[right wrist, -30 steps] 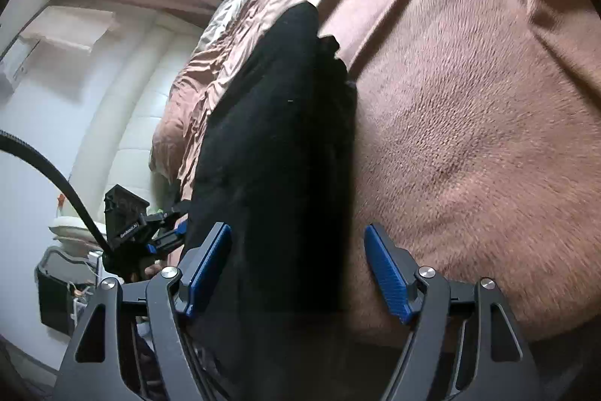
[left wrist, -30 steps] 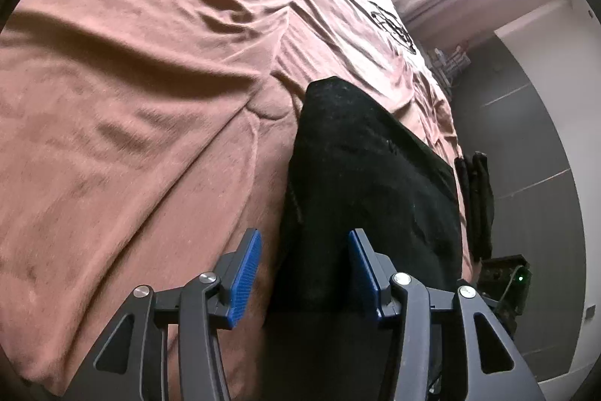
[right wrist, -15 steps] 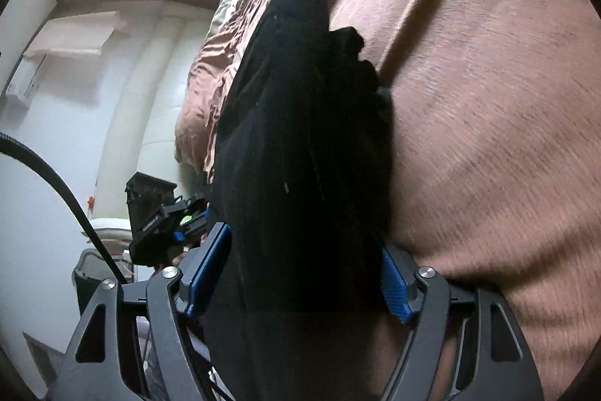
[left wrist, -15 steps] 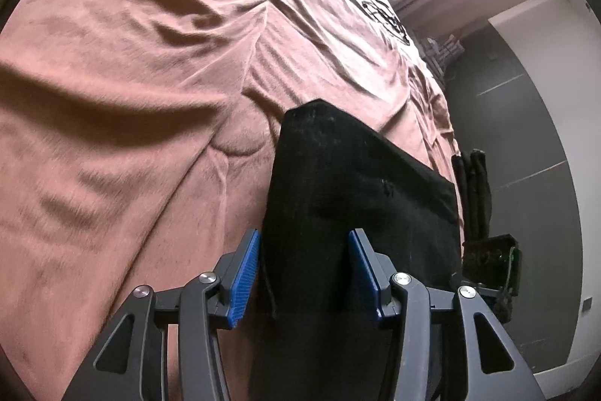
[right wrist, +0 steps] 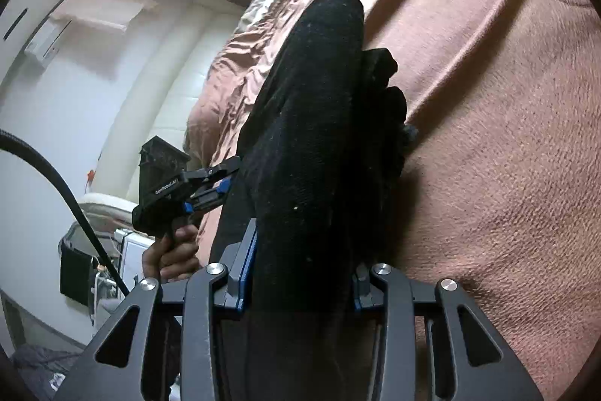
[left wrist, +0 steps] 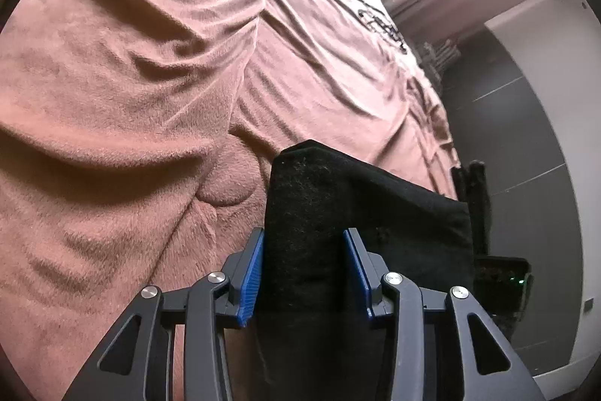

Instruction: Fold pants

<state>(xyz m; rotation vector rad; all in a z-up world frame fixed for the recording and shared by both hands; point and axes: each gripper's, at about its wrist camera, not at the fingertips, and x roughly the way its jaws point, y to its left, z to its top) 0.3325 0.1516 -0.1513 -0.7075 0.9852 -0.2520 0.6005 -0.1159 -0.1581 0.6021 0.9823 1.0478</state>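
Black pants lie on the brown blanket, a folded band running forward from between both tools. Left gripper: jaws closing, the cloth edge between them, its left blue pad against the fabric and the right pad looking a shade clear. Right gripper: jaws closing, the thick bundle filling the gap, pads apparently pressing it. To do this grasp well, I judge both pinches should bite all layers before any lift, and rise together so the fold stays square. Right wrist view alone shows the left tool from outside, a hand on its handle and loose bunched cloth right of the bundle. Left view alone shows the flat far edge ahead.
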